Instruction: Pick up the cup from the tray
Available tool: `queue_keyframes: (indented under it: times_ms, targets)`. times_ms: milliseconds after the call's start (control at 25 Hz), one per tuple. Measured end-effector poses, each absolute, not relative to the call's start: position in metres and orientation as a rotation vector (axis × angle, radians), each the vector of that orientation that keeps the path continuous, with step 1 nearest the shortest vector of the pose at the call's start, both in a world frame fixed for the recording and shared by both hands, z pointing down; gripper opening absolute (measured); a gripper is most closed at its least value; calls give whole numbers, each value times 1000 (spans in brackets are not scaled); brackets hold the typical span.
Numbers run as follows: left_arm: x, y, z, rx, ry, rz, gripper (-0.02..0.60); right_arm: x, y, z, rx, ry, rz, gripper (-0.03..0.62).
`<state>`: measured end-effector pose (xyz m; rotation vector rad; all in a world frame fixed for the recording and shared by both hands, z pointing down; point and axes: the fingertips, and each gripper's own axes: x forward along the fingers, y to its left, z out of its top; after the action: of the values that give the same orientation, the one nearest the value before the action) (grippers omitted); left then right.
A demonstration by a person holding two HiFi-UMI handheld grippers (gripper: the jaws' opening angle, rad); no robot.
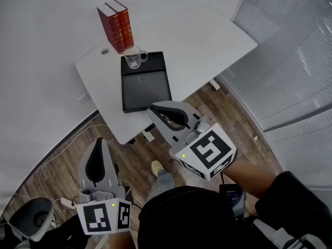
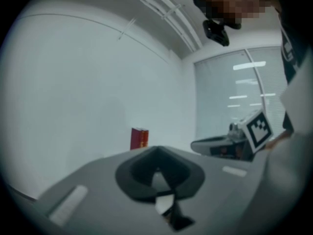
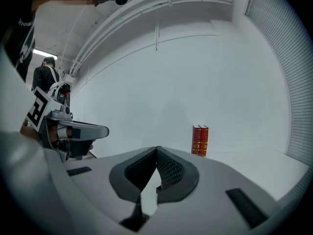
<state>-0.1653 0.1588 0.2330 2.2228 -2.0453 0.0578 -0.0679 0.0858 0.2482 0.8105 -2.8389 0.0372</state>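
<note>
Plainly, the cup point(image 1: 134, 57) stands on the tray point(image 1: 147, 90) — untouched.

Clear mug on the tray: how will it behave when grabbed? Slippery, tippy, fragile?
The cup looks like clear glass, so probably rigid, smooth and slippery to grip, and breakable if dropped. It stands upright and seems empty, so likely light; a side push may slide it on the tray rather than tip it.

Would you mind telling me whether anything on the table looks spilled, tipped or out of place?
Nothing stands out: the cup stands upright in the tray, and the books are upright by it.
</note>
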Motion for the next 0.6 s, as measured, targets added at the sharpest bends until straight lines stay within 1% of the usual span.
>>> queue_keyframes:
  times_ms: [360, 600]
  targets:
    - [-209, 123, 243, 2237, -1996, 31, -2, -109, 54, 254, 848, -2803, 40, 14]
    - [-220, 113, 251, 2269, -1958, -1, -2, -115, 51, 253, 885, -2771, -6, 14]
